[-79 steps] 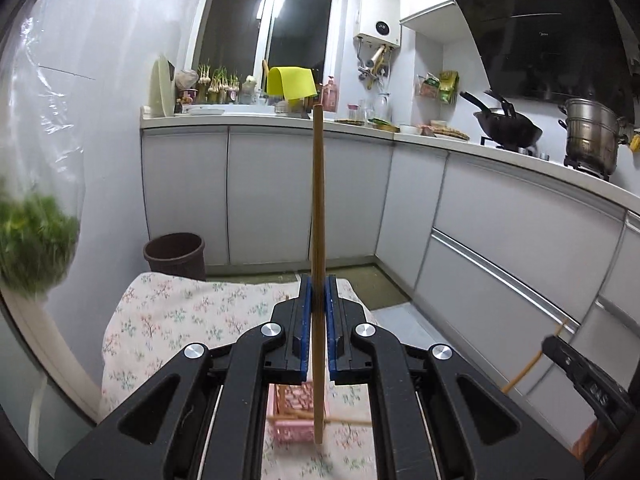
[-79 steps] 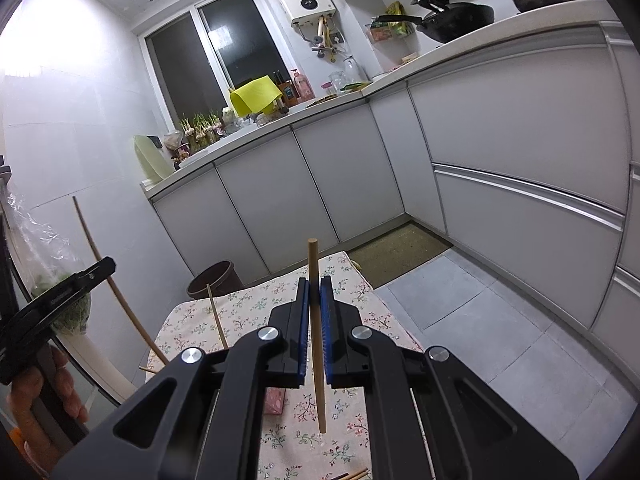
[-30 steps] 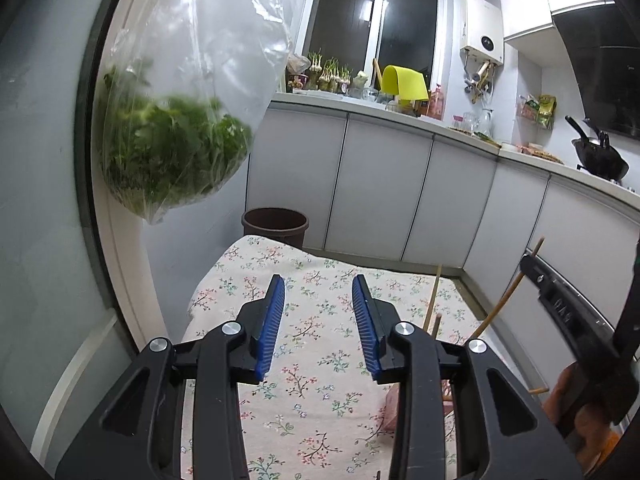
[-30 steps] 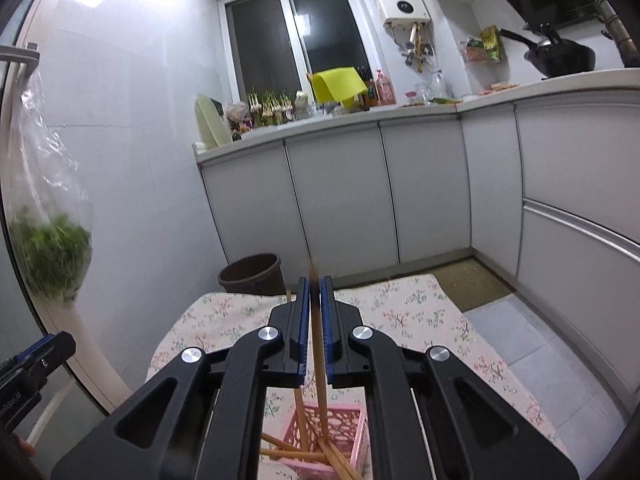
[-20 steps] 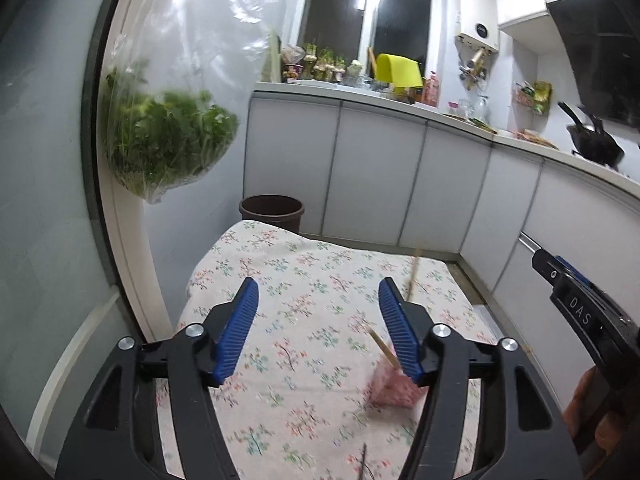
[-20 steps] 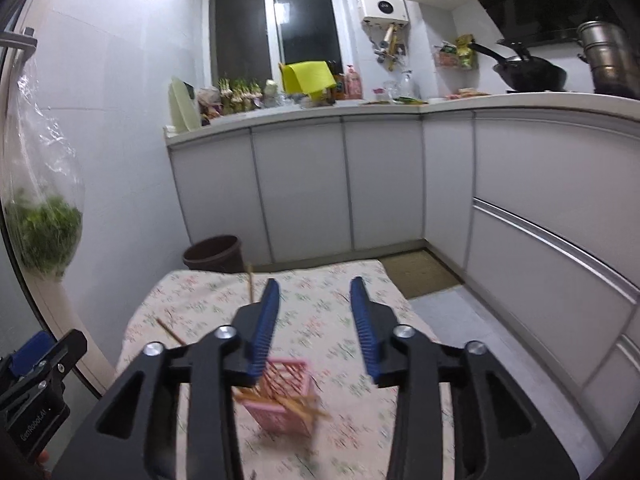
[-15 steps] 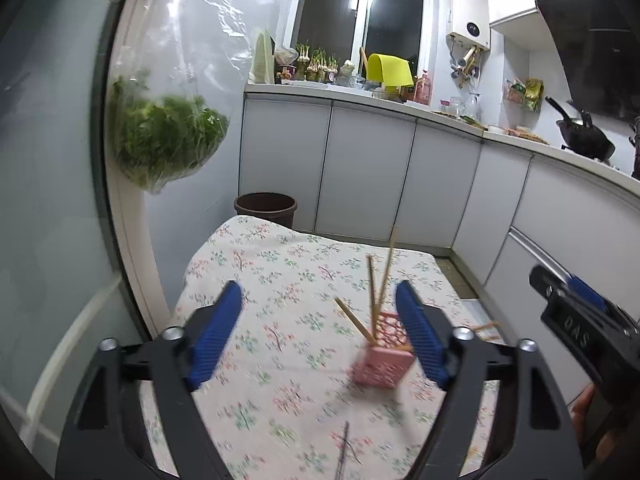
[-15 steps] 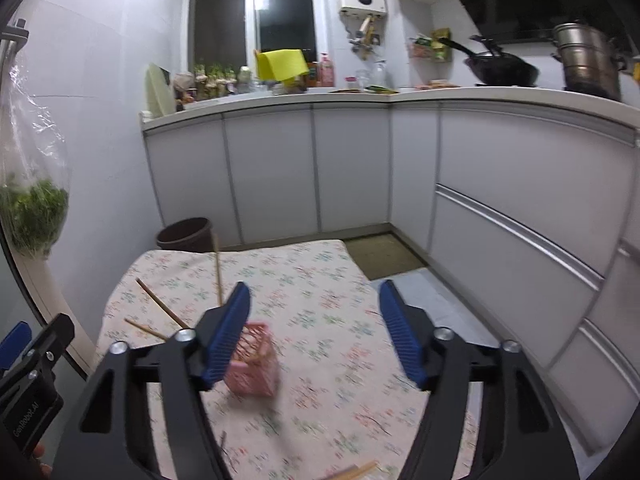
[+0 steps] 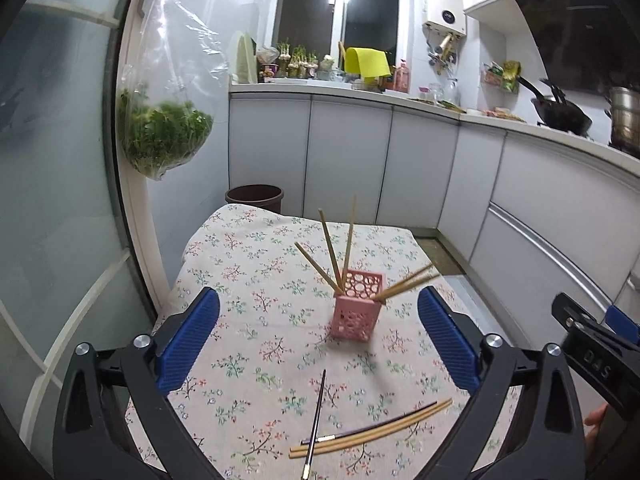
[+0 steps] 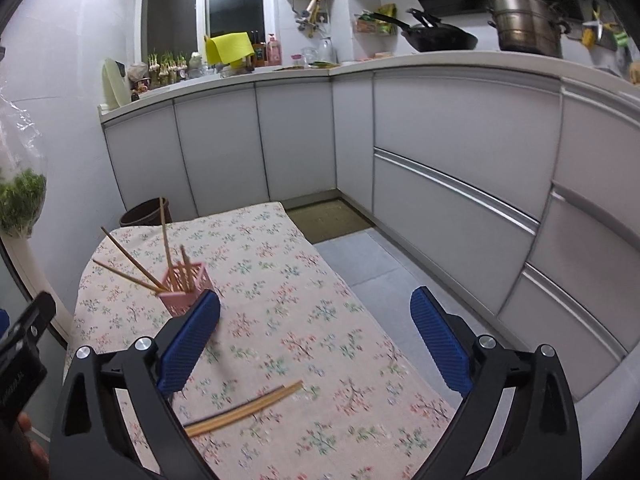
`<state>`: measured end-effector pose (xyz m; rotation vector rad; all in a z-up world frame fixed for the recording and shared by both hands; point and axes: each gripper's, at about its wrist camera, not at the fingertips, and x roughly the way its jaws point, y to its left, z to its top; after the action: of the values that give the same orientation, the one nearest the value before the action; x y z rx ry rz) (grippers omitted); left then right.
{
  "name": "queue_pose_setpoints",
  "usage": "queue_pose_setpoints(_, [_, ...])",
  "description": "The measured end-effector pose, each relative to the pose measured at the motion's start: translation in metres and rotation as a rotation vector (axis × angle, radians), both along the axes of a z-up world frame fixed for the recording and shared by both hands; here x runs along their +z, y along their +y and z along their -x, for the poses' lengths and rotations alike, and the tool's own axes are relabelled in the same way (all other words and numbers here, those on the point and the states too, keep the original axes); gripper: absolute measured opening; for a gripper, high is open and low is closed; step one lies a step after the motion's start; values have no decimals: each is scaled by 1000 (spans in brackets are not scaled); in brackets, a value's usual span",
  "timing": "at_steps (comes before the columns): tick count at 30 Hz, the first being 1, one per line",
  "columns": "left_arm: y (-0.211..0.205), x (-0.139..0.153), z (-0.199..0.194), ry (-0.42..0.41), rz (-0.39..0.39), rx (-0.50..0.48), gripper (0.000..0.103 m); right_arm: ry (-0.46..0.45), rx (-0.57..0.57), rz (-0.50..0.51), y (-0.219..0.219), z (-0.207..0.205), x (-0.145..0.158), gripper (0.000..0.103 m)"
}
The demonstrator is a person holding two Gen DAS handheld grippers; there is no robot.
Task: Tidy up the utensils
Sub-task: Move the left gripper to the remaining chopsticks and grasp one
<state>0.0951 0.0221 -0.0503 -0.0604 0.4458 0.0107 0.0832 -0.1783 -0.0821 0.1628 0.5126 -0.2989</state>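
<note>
Floral tablecloth [image 9: 248, 280] below both wide-spread, empty grippers: I'd lower the left gripper [image 9: 318, 344] over the loose chopsticks [image 9: 372, 432] beneath its fingers, pinching mid-length, right gripper [image 10: 316, 344] clear of the pink holder [image 9: 356, 308].

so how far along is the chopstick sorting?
Done: five wooden chopsticks stand in the pink holder. In hand: nothing; the left gripper and right gripper are both open and empty. Left: a wooden pair and two dark chopsticks lying loose on the tablecloth.
</note>
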Motion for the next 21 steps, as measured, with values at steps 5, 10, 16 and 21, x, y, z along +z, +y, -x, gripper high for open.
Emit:
queue_pose_setpoints(5, [-14, -12, -5, 58, -77, -61, 96, 69, -8, -27, -16, 26, -32, 94])
queue_pose_setpoints(10, [-41, -38, -21, 196, -210, -224, 96, 169, -8, -68, -30, 42, -70, 94])
queue_pose_setpoints(16, [-87, -86, -52, 560, -306, -633, 96, 247, -7, -194, -51, 46, -107, 94])
queue_pose_setpoints(21, [-119, -109, -84, 730, -307, -771, 96, 253, -26, -268, -65, 43, -116, 94])
